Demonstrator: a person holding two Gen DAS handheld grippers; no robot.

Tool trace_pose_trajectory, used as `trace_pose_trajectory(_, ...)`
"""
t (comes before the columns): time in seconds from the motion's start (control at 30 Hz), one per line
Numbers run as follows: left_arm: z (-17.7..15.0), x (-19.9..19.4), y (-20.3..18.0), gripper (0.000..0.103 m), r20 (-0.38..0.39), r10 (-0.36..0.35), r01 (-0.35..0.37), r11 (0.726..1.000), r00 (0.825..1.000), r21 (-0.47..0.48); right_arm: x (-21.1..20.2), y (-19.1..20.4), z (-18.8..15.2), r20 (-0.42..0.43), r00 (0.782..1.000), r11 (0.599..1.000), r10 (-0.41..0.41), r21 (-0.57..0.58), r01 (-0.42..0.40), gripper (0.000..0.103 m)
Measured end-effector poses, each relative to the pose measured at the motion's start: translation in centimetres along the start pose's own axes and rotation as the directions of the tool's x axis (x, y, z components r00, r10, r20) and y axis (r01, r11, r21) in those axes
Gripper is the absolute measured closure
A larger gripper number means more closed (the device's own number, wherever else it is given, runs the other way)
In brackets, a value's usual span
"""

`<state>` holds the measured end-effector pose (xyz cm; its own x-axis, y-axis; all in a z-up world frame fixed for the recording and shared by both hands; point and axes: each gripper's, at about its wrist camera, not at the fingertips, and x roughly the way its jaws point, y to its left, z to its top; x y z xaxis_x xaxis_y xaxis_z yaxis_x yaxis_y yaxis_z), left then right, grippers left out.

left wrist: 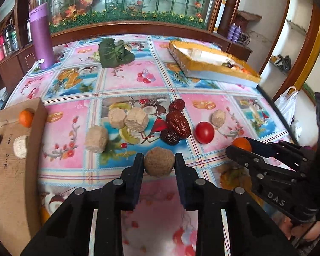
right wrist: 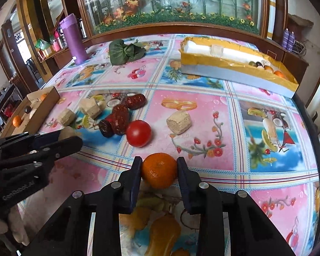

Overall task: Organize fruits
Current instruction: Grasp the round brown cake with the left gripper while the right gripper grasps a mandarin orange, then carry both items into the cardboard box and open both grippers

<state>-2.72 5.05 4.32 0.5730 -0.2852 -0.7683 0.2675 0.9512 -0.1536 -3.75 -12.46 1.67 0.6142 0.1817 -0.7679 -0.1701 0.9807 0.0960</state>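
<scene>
Left claw (left wrist: 159, 163) clamps a round tan crumbly biscuit (left wrist: 159, 161); right claw (right wrist: 159, 167) clamps a small orange tangerine (right wrist: 159, 170). Lift both straight, gently, to avoid crushing.

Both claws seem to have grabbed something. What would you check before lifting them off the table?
1. Left gripper pads squeeze the tan round cake: ok.
2. Right gripper pads squeeze the mandarin: ok.
3. Grip centred on each item: ok.
4. The two grippers apart: ok.
5. Cardboard tray has free space: ok.
6. Yellow-lined box has free space: ok.
7. Grip firm enough not to slip: cannot tell.
</scene>
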Motion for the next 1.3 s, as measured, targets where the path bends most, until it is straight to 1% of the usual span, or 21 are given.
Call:
trace_pose_trajectory(0.07,-0.1,-2.0,1.2,0.075,0.025,-0.013,0.014,1.000,1.000,-0.023,-1.2,0.6,0.3,0.022,1.000,1.000,0.007,-0.014,-0.007,0.068)
trace_pose_trajectory(0.17,-0.2,-5.3,3.9,0.075,0.068,0.003,0.002,0.998,0.998,-0.061,-3.1,2.2,0.8,0.060,0.998,0.999,0.027,-0.042,-0.025,0.068)
trace_pose_trajectory(0.23,-0.4,-7.3,6.3,0.075,0.091,0.037,-0.028,0.995,0.995,-0.091,-4.3,3.8,1.3,0.080,0.995,0.997,0.058,-0.064,-0.053,0.068)
trace_pose_trajectory(0.3,-0.7,-8.8,9.0,0.075,0.101,0.098,-0.086,0.989,0.990,-0.118,-5.0,5.8,1.9,0.094,0.991,0.992,0.096,-0.090,-0.088,0.068)
trace_pose_trajectory(0.4,-1.1,-10.0,13.7,0.075,0.080,0.186,-0.170,0.969,0.979,-0.178,-5.3,9.4,3.0,0.090,0.982,0.979,0.164,-0.132,-0.152,0.068)
trace_pose_trajectory(0.47,-1.5,-10.2,16.9,0.075,0.059,0.232,-0.214,0.952,0.971,-0.219,-5.1,11.8,3.7,0.079,0.975,0.968,0.209,-0.157,-0.195,0.067)
trace_pose_trajectory(0.5,-1.7,-10.2,18.7,0.075,0.043,0.263,-0.245,0.939,0.964,-0.241,-4.8,13.4,4.2,0.070,0.969,0.960,0.237,-0.170,-0.222,0.067)
trace_pose_trajectory(0.6,-2.5,-9.5,22.7,0.075,-0.007,0.306,-0.294,0.908,0.952,-0.298,-3.7,17.3,5.2,0.041,0.953,0.937,0.301,-0.202,-0.287,0.067)
trace_pose_trajectory(0.67,-3.1,-9.0,24.6,0.075,-0.038,0.310,-0.305,0.892,0.950,-0.333,-2.2,19.9,5.6,0.010,0.944,0.923,0.329,-0.216,-0.319,0.067)
trace_pose_trajectory(0.73,-3.5,-8.5,26.3,0.075,-0.063,0.289,-0.291,0.880,0.955,-0.376,-0.1,22.5,5.8,-0.036,0.930,0.906,0.365,-0.218,-0.364,0.067)
trace_pose_trajectory(0.8,-3.7,-8.0,27.1,0.075,-0.079,0.265,-0.274,0.875,0.961,-0.400,1.9,24.6,5.9,-0.078,0.922,0.896,0.378,-0.221,-0.386,0.067)
trace_pose_trajectory(0.87,-3.6,-7.6,27.5,0.075,-0.092,0.244,-0.260,0.874,0.965,-0.410,4.0,26.6,5.6,-0.115,0.923,0.892,0.367,-0.236,-0.385,0.067)
trace_pose_trajectory(0.93,-3.5,-7.4,27.6,0.075,-0.107,0.242,-0.265,0.876,0.964,-0.402,5.8,28.2,5.3,-0.149,0.922,0.890,0.356,-0.247,-0.384,0.067)
trace_pose_trajectory(1.0,-3.6,-7.1,27.8,0.075,-0.120,0.229,-0.258,0.877,0.966,-0.406,7.3,29.3,5.0,-0.168,0.926,0.891,0.338,-0.260,-0.372,0.067)
trace_pose_trajectory(1.07,-3.9,-7.1,28.2,0.071,-0.128,0.216,-0.250,0.875,0.968,-0.415,8.2,29.8,4.8,-0.176,0.929,0.893,0.325,-0.267,-0.363,0.067)
trace_pose_trajectory(1.13,-4.0,-7.1,28.5,0.061,-0.128,0.206,-0.242,0.870,0.970,-0.429,8.7,30.2,4.7,-0.177,0.932,0.893,0.316,-0.276,-0.355,0.067)
trace_pose_trajectory(1.17,-4.0,-7.2,28.6,0.059,-0.122,0.203,-0.236,0.869,0.972,-0.434,8.9,30.5,4.7,-0.177,0.934,0.893,0.312,-0.281,-0.351,0.066)
trace_pose_trajectory(1.23,-4.0,-7.5,28.7,0.051,-0.113,0.205,-0.234,0.868,0.972,-0.437,9.0,30.7,4.5,-0.166,0.940,0.895,0.297,-0.296,-0.334,0.066)
trace_pose_trajectory(1.3,-4.0,-7.8,28.5,0.049,-0.100,0.210,-0.232,0.867,0.973,-0.441,8.9,30.8,4.4,-0.159,0.943,0.893,0.294,-0.306,-0.330,0.064)
